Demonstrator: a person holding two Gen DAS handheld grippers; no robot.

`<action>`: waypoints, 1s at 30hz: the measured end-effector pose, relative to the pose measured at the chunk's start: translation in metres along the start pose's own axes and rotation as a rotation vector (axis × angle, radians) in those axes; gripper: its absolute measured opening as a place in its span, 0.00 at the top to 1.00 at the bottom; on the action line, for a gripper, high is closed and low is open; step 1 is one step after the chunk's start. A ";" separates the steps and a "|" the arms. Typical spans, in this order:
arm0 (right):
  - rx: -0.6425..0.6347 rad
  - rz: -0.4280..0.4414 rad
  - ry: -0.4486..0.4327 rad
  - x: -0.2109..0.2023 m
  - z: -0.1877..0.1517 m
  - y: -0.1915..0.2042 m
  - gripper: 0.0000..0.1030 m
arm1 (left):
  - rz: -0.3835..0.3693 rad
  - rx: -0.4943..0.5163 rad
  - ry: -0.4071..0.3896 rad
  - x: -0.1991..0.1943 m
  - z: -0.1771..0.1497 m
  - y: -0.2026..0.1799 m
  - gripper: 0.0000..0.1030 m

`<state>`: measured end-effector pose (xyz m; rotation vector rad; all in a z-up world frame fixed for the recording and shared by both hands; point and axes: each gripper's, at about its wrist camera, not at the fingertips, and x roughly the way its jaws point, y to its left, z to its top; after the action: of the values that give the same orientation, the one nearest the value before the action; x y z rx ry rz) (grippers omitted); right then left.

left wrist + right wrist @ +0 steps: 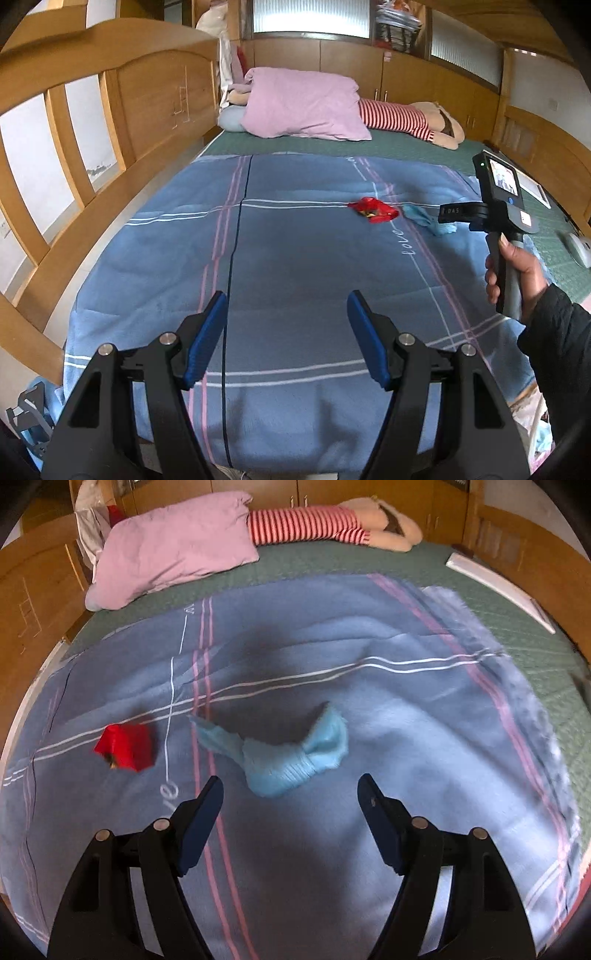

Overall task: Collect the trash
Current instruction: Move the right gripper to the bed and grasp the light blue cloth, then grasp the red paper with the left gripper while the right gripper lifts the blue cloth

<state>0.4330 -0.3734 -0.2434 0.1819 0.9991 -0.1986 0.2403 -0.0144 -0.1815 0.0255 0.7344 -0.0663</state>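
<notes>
Two pieces of trash lie on a blue striped blanket [288,258] [424,738] spread over the bed. One is a crumpled red wrapper [373,210] [126,749]. The other is a knotted light-blue bag [424,218] [280,757], just right of the wrapper. My right gripper [290,790] hovers open right above the near end of the blue bag, nothing between its blue pads. In the left wrist view a hand [517,273] holds that right gripper's handle at the right. My left gripper [286,306] is open over bare blanket, well short of the red wrapper.
A pink pillow [303,107] [173,546] and a striped stuffed toy [402,118] [314,524] lie at the far end of the bed. A wooden bed frame [92,155] runs along the left. A white remote [578,249] and a flat white frame [498,587] rest on the green mattress at right.
</notes>
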 end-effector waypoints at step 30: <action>0.082 0.127 0.006 -0.116 -0.100 -0.082 0.66 | -0.174 0.084 0.030 0.158 0.089 -0.113 0.31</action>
<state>0.2703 -0.4189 -0.2031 0.3200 0.9827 -0.1227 0.4090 -0.1397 -0.2213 0.0426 0.7621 -0.2638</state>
